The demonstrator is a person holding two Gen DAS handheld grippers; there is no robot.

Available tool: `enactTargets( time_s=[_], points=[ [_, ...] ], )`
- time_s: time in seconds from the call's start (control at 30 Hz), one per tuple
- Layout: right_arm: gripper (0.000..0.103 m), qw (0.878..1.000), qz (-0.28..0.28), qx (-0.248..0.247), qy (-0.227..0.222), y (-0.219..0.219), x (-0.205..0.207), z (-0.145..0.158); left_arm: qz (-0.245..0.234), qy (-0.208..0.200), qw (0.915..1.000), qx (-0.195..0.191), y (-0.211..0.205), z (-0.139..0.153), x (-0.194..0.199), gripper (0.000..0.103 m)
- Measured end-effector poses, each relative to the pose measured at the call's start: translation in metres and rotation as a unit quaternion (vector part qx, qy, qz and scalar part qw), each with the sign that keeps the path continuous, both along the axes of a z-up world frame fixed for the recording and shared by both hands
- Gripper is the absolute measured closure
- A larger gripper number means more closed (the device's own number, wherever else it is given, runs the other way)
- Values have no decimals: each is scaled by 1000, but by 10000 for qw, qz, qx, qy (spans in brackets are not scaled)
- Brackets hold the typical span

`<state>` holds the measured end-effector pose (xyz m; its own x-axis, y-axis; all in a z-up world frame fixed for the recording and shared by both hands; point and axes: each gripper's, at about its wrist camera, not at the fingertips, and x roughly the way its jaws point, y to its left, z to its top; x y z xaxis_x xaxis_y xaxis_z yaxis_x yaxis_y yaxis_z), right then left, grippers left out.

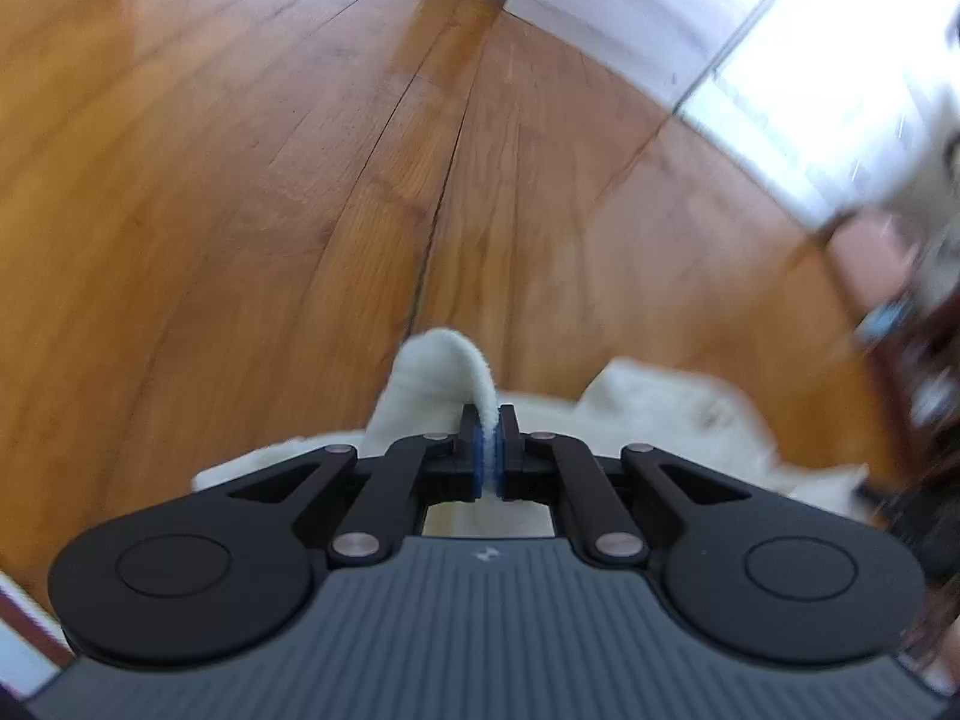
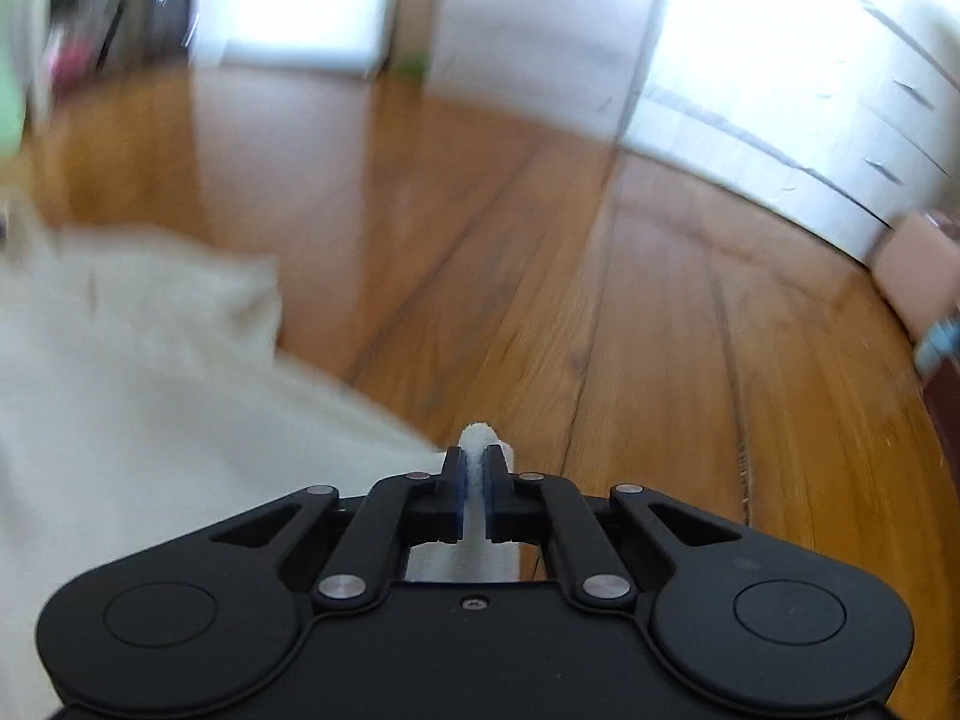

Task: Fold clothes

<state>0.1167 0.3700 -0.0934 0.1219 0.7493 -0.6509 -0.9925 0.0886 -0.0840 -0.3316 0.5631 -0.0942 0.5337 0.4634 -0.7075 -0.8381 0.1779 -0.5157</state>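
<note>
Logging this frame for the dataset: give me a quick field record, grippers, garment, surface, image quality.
left gripper: shut on a fold of the cream garment
right gripper: shut on an edge of the same cream garment
garment state: held at two points, bulk spreads to the left in the right wrist view
surface: wooden floor
background: white cabinets
image quality: motion blur in both views

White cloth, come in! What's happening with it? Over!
Left gripper shut on white cloth. Right gripper shut on it too. Wooden floor below, nothing blocking.
</note>
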Motion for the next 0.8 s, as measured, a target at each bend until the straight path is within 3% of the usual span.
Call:
enactTargets(
  time_s=[0.07, 0.1, 0.23, 0.33, 0.47, 0.6, 0.7, 0.77, 0.8],
  points=[
    [97, 9983, -310, 266, 407, -10, 18, 9, 21, -380, 9988, -305, 18, -7, -8, 100],
    [97, 9970, -459, 302, 544, -12, 26, 10, 23, -344, 9986, -407, 25, -13, -7, 100],
    [97, 9879, -1065, -144, 1119, -5, 55, -12, 146, 295, 9975, -627, 32, -39, 4, 99],
    [97, 9833, -1343, -255, 1199, 1, 56, -20, 194, 527, 9973, -472, 20, -44, 7, 99],
    [97, 9854, -1318, -49, 1076, -1, 51, -14, 245, 188, 9995, 24, 4, -21, -6, 99],
    [98, 9872, -1266, 185, 957, -4, 48, -6, 218, 556, 9978, 280, -2, -12, -1, 99],
    [98, 9880, -1226, 361, 866, -7, 45, 0, 154, 746, 9964, 359, -8, -15, 5, 89],
    [98, 9895, -1310, 18, 613, 5, 42, -15, 158, 942, 9943, 478, -23, -13, 2, 64],
    [98, 9896, -1345, -184, 473, 11, 39, -25, 155, 1041, 9926, 601, -33, -9, -2, 58]
  ],
)
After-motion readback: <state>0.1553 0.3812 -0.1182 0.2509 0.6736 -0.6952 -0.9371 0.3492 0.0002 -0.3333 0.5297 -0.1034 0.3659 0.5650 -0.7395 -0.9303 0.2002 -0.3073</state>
